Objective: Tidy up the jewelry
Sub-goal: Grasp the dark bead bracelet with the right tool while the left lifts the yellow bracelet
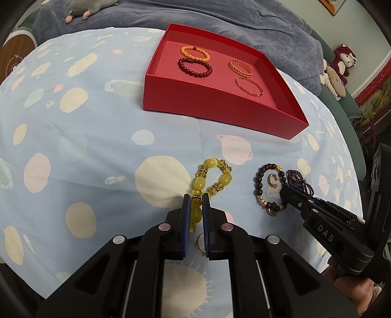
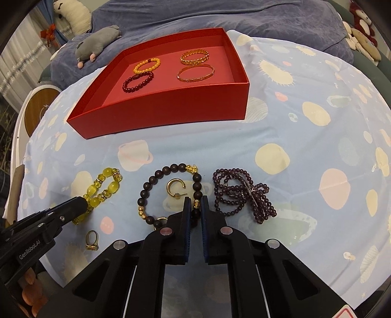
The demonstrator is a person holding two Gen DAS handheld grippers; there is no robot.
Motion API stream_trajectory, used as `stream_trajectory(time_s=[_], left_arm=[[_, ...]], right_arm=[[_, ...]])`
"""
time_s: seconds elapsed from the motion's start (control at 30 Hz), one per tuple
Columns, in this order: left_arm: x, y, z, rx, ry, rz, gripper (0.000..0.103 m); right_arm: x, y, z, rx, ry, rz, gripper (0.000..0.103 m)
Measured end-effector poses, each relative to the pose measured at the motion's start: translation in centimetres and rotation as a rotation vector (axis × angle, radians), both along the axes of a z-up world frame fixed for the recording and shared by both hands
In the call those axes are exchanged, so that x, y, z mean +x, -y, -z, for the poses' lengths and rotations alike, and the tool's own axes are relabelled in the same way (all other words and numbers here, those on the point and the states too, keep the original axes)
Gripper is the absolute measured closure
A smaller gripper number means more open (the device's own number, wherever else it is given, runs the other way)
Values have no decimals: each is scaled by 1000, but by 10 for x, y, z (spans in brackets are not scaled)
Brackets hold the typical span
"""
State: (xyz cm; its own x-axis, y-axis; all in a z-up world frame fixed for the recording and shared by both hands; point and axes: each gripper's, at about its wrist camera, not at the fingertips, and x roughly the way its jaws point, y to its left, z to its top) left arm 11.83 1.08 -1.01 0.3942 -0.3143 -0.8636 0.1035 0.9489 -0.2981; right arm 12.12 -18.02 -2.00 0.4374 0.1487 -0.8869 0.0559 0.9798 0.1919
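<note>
Left gripper point(image 1: 196, 198) clamped narrow on the near end of the yellow bracelet point(image 1: 212, 179); bracelet squeezed into a long loop, long axis running away from the camera toward the box, chunky translucent yellow beads alternating with faceted ones. Small gold ring point(image 2: 92, 241) on the cloth point(image 1: 97, 151) just beside that gripper. Right gripper point(image 2: 195, 204) pinched on the near right side of the dark bracelet point(image 2: 168, 193), large brown beads with gold spacers, lying flat as a round loop; gold hoop earring point(image 2: 175, 188) inside the loop. Purple strand point(image 2: 240, 194) bunched in a tangle just right of it, tiny beads. Farther off, red box point(image 2: 171, 107), open, long side facing the grippers. Inside: maroon bracelet point(image 2: 138, 82) and orange bracelet point(image 2: 146, 65) touching on the left, plain gold bangle point(image 2: 195, 73) and chain bangle point(image 2: 194, 56) on the right. Beyond, blue blanket point(image 2: 195, 22) with grey plush point(image 2: 97, 41).
</note>
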Motion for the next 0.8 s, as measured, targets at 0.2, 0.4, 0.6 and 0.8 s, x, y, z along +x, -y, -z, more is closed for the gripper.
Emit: stream_trajectory(time_s=[0.2, 0.4, 0.6, 0.8], left_arm=[[-3, -4, -20, -35, 15, -10, 94], [-5, -2, -51, -66, 47, 8, 94], [1, 8, -85, -84, 77, 57, 94], [31, 21, -124, -108, 145, 111, 94]], right_arm=[[-8, 1, -27, 24, 52, -15, 96], [-13, 0, -65, 37, 113, -43, 96], [-9, -2, -102, 42, 166, -83, 96], [21, -2, -130, 38, 214, -114, 96]])
